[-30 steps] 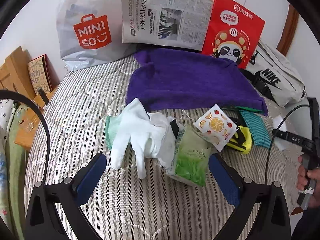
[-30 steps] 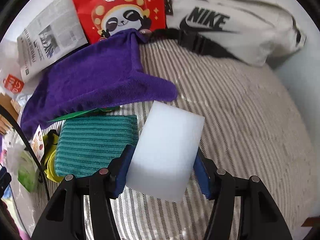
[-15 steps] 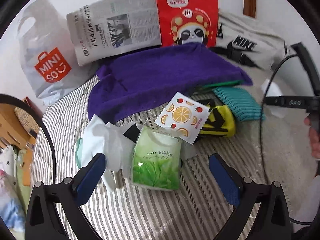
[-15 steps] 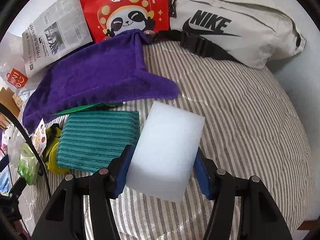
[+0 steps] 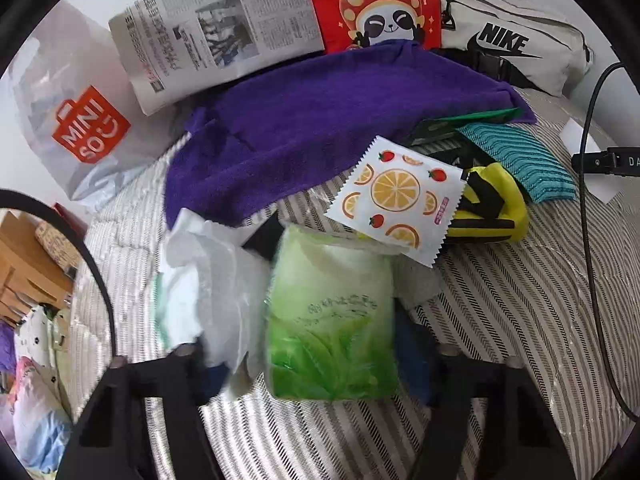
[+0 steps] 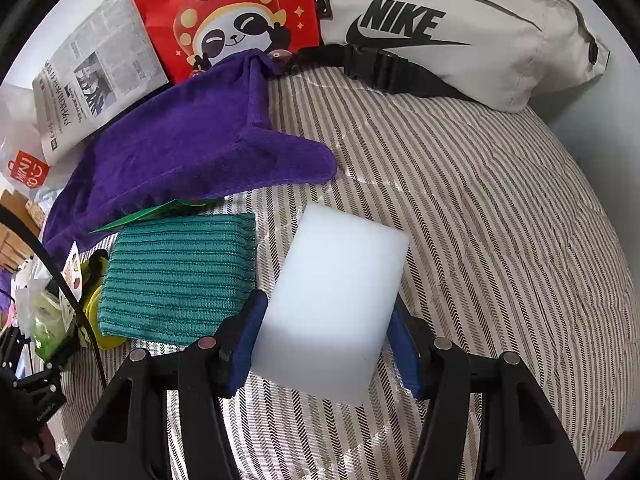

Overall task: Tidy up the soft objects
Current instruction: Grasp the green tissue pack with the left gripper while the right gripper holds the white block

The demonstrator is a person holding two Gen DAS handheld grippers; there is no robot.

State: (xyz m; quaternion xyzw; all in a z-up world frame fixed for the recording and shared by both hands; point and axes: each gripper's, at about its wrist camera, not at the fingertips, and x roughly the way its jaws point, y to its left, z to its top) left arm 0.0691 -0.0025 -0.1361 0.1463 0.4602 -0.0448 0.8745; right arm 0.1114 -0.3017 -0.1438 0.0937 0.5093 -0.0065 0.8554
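Note:
On the striped bed [image 5: 500, 320], my left gripper [image 5: 316, 364] has closed around a green tissue pack [image 5: 332, 320], with part of a white glove [image 5: 216, 280] caught at its left finger. A fruit-print sachet [image 5: 396, 196], a yellow-black pouch [image 5: 492, 212], a teal cloth [image 5: 520, 160] and a purple towel [image 5: 320, 128] lie beyond. My right gripper [image 6: 324, 344] is shut on a white sponge [image 6: 332, 312], held just above the bed [image 6: 500, 240] beside the teal cloth [image 6: 176, 276] and purple towel [image 6: 192, 148].
Against the wall stand a Miniso bag [image 5: 80, 120], a newspaper [image 5: 216, 28], a red panda bag [image 5: 376, 0] and a Nike waist bag [image 6: 460, 28]. A wooden piece of furniture [image 5: 24, 264] is left of the bed. A cable [image 5: 588, 200] hangs at the right.
My left gripper swung right, moved in and closed from wide open onto the green tissue pack. My right gripper stayed shut on the sponge, barely shifting.

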